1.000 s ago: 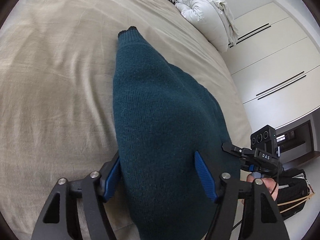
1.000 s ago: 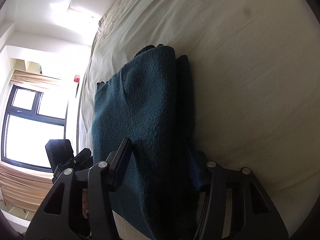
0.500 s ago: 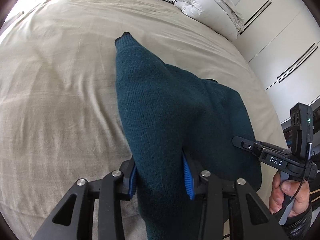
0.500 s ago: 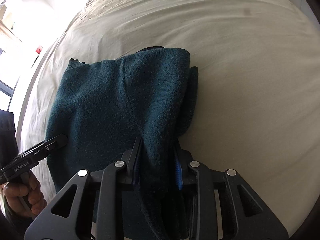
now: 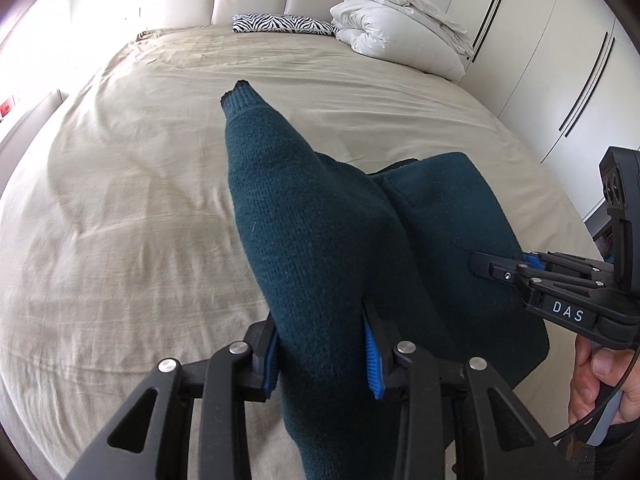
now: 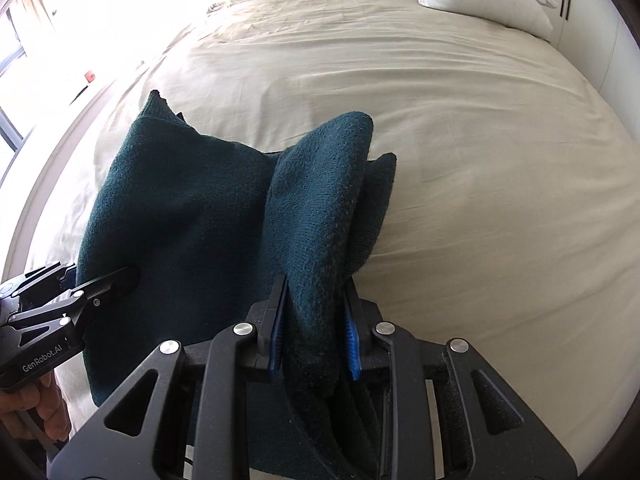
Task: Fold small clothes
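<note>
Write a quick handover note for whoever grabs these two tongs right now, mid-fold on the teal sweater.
Left tongs: just closed, now shut on the near edge of the teal sweater.
Right tongs: just closed, shut on the same near edge further along, several layers bunched between the pads.
Sweater: near edge raised, far part resting on the beige bed, cuff pointing toward the headboard.
Done: both corners gripped and raised.
Left: probably carry the near edge over the far part, lay it flat, release, smooth.
</note>
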### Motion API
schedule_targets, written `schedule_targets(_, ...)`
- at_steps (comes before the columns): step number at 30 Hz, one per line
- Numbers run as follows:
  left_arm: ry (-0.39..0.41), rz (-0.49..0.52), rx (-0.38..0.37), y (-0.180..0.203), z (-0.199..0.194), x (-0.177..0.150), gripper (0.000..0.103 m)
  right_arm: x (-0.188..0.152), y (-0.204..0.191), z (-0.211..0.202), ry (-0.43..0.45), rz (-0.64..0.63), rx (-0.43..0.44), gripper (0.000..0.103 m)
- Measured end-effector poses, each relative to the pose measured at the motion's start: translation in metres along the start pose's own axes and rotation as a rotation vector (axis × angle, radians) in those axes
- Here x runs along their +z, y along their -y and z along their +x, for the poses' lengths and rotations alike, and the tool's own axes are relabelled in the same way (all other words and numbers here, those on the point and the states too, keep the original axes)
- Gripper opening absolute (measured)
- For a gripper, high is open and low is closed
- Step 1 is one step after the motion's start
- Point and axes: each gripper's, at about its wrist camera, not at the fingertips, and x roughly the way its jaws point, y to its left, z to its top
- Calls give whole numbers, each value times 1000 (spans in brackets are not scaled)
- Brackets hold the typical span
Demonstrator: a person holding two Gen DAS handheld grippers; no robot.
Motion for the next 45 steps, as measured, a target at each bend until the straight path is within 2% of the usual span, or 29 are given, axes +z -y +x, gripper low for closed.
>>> schedule_targets(6, 15, -17, 19, -29, -44, -34, 37, -23, -44, -19, -5, -28, 60, 23)
schedule_targets(11, 20, -58, 47, -63, -72, -65, 37, -43, -85, -17, -19, -45, 133, 23)
schedule_targets(17, -33, -125, 53, -110, -58, -98, 39, -72, -120, 14, -87, -16, 206, 23)
schedule_targets(20, -42, -171, 20, -127, -44, -112, 47, -85, -114, 37, -105, 33, 186, 24)
schedule_targets(22, -31, -191, -1, -132, -42, -115, 52, -91, -96, 55, -121, 114, 259, 27)
schedule_targets(24, -20, -194, -14, -135, -41, -116, 56, -98, -75, 73, -115, 186, 331, 38)
schedule_targets(25, -15, -195, -12, -136, -41, -117, 61, -102, -68, 76, -108, 215, 375, 42)
schedule_targets(26, -13, -202, -11, -138, -40, -118, 65, -104, -62, 79, -100, 231, 412, 43)
schedule_targets(28, -5, -225, -31, -142, -40, -120, 65, -107, -56, 80, -87, 249, 450, 43)
schedule_targets(37, 23, -264, -21, -143, -51, -125, 67, -111, -60, 68, -101, 282, 422, 46)
schedule_targets(41, 64, -280, -8, -145, -64, -127, 67, -118, -59, 50, -65, 291, 401, 46)
schedule_targets(45, 136, -276, 9, -141, -86, -128, 67, -124, -60, 33, -19, 273, 357, 46)
